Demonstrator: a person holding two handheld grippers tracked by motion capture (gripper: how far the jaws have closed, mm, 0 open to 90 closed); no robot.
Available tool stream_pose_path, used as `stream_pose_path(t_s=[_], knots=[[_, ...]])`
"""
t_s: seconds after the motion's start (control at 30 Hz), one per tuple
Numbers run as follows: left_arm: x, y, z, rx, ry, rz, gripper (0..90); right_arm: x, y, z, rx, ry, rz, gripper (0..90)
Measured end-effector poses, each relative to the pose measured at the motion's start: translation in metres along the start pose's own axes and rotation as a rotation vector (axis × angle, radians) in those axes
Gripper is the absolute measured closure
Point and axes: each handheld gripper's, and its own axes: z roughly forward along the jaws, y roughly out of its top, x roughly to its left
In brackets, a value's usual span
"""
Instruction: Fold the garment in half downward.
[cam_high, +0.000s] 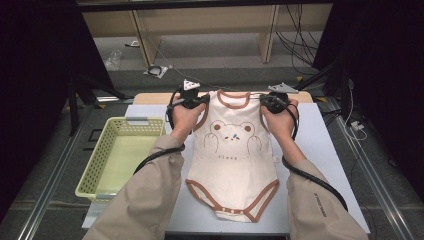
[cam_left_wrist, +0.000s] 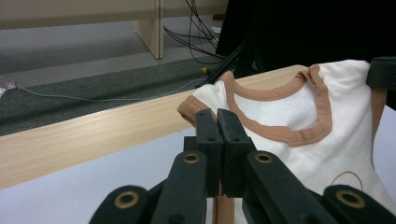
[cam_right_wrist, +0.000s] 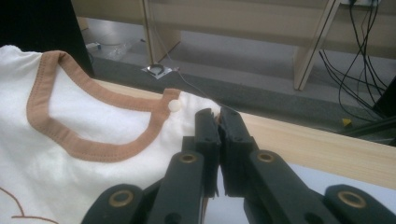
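While both grippers pinch bodysuit shoulders, left gripper and right gripper clamped shut on fabric: thin bite at hem, uneven pull may slip cloth, skew garment on worktop.

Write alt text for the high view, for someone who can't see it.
A person holds a cream baby bodysuit with brown trim flat on a white table, the left hand-held gripper and right hand-held gripper each shut on a shoulder. A yellow-green basket sits to the left.
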Motion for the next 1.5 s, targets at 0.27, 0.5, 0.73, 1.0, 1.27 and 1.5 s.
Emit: stream_pose_path(t_s=[0.27,0.5,0.73,1.0,1.27,1.5], knots=[[0.001,-0.006,-0.002,0.000,-0.007,-0.003,87.9,0.000,-0.005,-0.004,-0.005,0.007,-0.008,87.4],[0.000,-0.009,-0.004,-0.003,-0.015,-0.005,87.9,0.001,-0.010,-0.008,-0.009,0.019,-0.011,87.4],[-0.001,-0.012,-0.007,-0.008,-0.024,-0.007,88.0,0.001,-0.013,-0.011,-0.012,0.025,-0.014,87.4],[-0.001,-0.015,-0.012,-0.013,-0.035,-0.013,87.9,0.002,-0.014,-0.015,-0.019,0.033,-0.017,87.4],[-0.002,-0.017,-0.015,-0.020,-0.041,-0.015,88.0,0.004,-0.016,-0.018,-0.023,0.039,-0.021,87.4],[-0.003,-0.020,-0.017,-0.023,-0.046,-0.014,88.0,0.005,-0.018,-0.022,-0.029,0.043,-0.028,87.4]])
